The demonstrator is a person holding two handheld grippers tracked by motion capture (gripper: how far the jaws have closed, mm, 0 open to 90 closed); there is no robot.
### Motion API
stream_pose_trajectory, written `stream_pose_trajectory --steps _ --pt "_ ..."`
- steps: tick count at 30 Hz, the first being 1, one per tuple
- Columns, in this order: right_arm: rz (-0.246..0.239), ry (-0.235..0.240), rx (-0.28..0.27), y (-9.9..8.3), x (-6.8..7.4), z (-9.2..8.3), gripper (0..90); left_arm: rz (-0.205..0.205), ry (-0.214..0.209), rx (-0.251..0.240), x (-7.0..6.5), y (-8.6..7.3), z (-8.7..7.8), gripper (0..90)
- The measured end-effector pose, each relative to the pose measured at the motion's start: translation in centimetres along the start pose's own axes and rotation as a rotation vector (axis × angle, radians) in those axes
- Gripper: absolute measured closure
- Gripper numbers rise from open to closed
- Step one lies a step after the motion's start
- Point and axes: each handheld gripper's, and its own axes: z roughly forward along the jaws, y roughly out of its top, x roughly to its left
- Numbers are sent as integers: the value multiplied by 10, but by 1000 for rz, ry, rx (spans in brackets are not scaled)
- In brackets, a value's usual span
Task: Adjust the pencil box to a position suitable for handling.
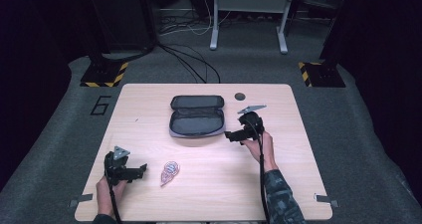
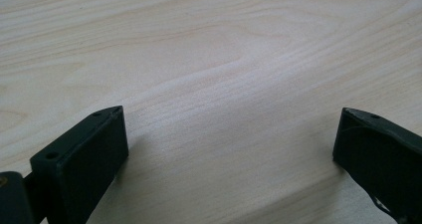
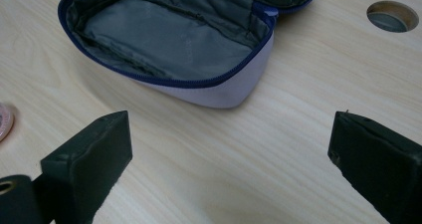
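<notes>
An open grey pouch (image 1: 196, 116) with a dark blue zip lies in the middle of the far half of the table, lid flipped back; its empty grey lining (image 3: 169, 37) faces up. A small pink packet (image 1: 169, 172) lies near the front, left of centre. My left gripper (image 1: 144, 168) rests at the front left, jaws wide apart and pointing right toward the packet, with bare wood between them (image 2: 231, 134). My right gripper (image 1: 228, 134) hovers just right of the pouch, pointing left at it, open and empty (image 3: 231, 134).
A round cable hole (image 1: 240, 96) sits in the table (image 1: 209, 194) behind the pouch, also seen as the hole (image 3: 392, 16). Beyond the table are grey carpet, black cables (image 1: 194, 59), a desk frame's legs (image 1: 247, 20) and hazard-striped stand bases (image 1: 104, 74).
</notes>
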Motion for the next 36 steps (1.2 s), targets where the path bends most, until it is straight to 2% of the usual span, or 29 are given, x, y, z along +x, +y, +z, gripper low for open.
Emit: stream_pose_trajectory --steps 1,2,6,7,11,16,19,23,24,26,28,29,31,32,33,34,35,36 --pt "11 -3 -11 3 1 3 37 1 0 1 0 0 0 8" --pt "-9 2 -1 4 0 4 34 2 0 1 0 0 0 8" --pt "-1 10 7 10 -2 11 32 2 0 1 0 0 0 8" --pt "17 15 8 13 -3 15 37 0 0 0 0 0 0 9" --pt "11 13 17 17 -4 23 38 2 0 1 0 0 0 8" --pt "33 27 22 24 -6 36 56 1 2 0 0 0 0 8" --pt "20 12 18 26 -7 40 74 0 0 0 0 0 0 9" --pt "42 12 40 27 -12 52 89 1 -1 0 0 0 0 8" --pt "73 24 43 28 -19 60 131 1 0 1 0 0 0 8" --pt "69 17 46 28 -20 62 144 2 -1 2 0 0 0 8" --pt "69 0 40 30 -21 68 231 2 0 1 0 0 0 8" --pt "69 0 40 30 -21 68 231 2 0 1 0 0 0 9" --pt "67 -16 46 30 -19 73 323 3 1 1 0 0 0 8" --pt "67 -16 46 30 -19 73 323 3 1 1 0 0 0 8" --pt "64 -25 55 30 -18 77 378 1 0 0 0 0 0 8" --pt "64 -25 55 30 -18 77 378 1 0 0 0 0 0 8" --pt "69 -50 54 31 -17 80 428 2 -1 3 0 0 0 8" --pt "68 -56 56 31 -17 82 451 1 0 0 0 0 0 9"
